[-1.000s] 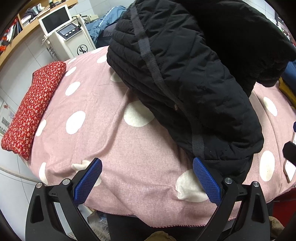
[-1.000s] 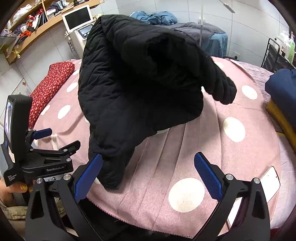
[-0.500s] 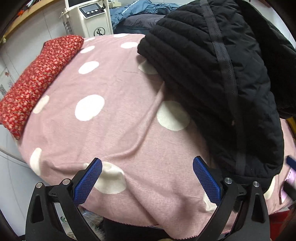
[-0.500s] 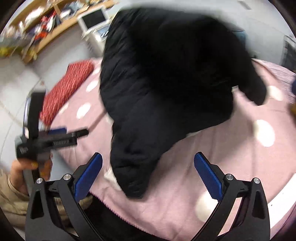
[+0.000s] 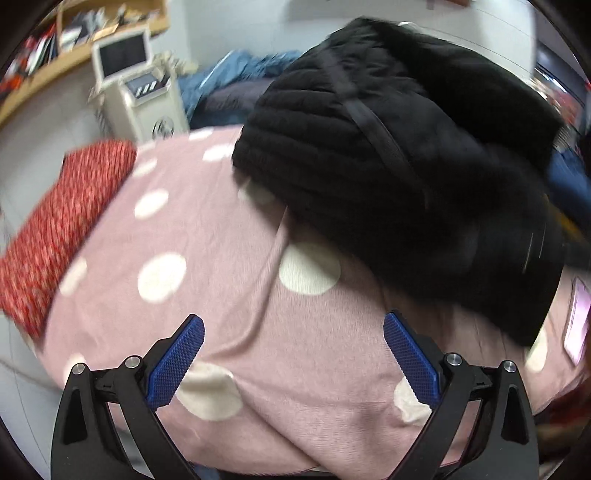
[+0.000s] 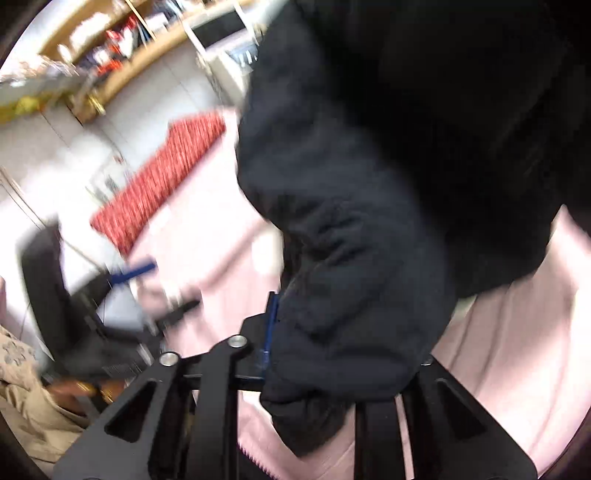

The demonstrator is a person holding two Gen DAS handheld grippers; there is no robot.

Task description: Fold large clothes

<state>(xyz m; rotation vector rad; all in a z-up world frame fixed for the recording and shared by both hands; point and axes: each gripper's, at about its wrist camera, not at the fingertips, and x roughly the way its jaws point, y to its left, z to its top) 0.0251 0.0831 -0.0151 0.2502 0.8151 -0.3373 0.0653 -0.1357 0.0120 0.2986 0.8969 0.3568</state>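
The black jacket (image 5: 406,177) lies heaped on the bed (image 5: 221,280), at 1 o'clock from the left gripper (image 5: 293,354), whose fingers stand wide apart. The right gripper (image 6: 332,354) has its fingers clamped on a jacket fold (view blurred).

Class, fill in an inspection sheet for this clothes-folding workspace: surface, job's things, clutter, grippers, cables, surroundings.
Surface: pink polka-dot sheet, wrinkled.
Job's things: black padded jacket heaped on the sheet, its near end bunched in the right gripper.
Clutter: red patterned cushion at the sheet's left edge; phone at its right edge.
Grippers: left gripper jaws wide apart, empty; right gripper shut on the jacket.
Cables: nothing seen.
Surroundings: white machine with screen; wooden shelf; blue clothes behind.
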